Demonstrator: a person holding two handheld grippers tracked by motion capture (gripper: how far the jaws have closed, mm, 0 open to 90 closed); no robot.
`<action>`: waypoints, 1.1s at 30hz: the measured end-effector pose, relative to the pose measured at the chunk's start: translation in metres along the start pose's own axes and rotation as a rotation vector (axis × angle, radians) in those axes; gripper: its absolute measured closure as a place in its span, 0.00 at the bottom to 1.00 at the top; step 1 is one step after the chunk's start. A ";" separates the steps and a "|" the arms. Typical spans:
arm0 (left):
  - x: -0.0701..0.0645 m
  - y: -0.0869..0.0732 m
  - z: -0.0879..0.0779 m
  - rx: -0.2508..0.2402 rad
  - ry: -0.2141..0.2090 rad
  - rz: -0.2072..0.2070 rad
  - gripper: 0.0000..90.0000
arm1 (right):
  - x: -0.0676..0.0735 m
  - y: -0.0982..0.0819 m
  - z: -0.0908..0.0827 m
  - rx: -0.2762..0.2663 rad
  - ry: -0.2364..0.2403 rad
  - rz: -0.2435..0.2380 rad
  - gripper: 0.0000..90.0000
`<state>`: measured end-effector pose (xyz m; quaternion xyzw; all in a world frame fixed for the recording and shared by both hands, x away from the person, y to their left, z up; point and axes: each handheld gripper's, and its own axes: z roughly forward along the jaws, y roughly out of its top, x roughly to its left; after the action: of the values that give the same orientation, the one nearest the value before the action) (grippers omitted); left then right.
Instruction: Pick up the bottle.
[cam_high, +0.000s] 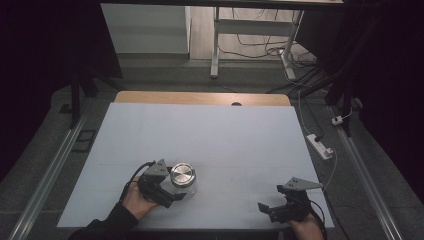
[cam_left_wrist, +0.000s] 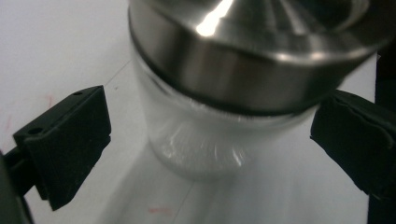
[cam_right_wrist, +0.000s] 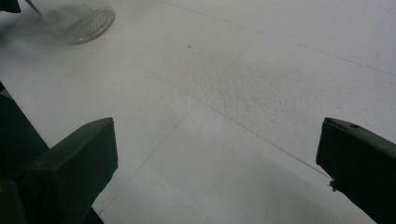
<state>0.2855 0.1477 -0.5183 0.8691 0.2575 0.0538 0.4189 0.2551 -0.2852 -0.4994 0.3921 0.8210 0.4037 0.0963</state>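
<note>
A clear glass jar (cam_high: 183, 184) with a shiny metal lid (cam_high: 182, 175) stands upright on the white table sheet (cam_high: 215, 135), near the front left. My left gripper (cam_high: 178, 190) is open, one jaw on each side of the jar. In the left gripper view the jar (cam_left_wrist: 201, 149) and its lid (cam_left_wrist: 252, 65) sit between the black pads (cam_left_wrist: 70, 140), with a gap showing on both sides. My right gripper (cam_high: 270, 201) hovers open near the front right edge with nothing between its jaws. In the right gripper view the jar's base (cam_right_wrist: 81, 18) shows far off at the top left.
A wooden table edge (cam_high: 200, 98) shows beyond the white sheet. A power strip (cam_high: 320, 146) and cables lie on the floor to the right, and white desk legs (cam_high: 215, 50) stand farther back. Metal rails run along both sides of the table.
</note>
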 end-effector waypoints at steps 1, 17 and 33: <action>0.000 0.001 0.001 -0.004 0.002 0.001 0.00 | 0.000 0.000 0.000 0.000 0.000 0.000 0.00; -0.001 0.009 0.007 -0.011 -0.008 0.046 0.15 | 0.000 0.000 0.001 0.004 0.001 -0.009 0.00; -0.005 0.009 0.006 -0.018 0.028 0.073 0.17 | 0.001 0.000 0.001 0.007 0.000 -0.013 0.00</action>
<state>0.2870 0.1365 -0.5151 0.8733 0.2309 0.0836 0.4207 0.2549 -0.2839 -0.4996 0.3870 0.8249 0.4003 0.0978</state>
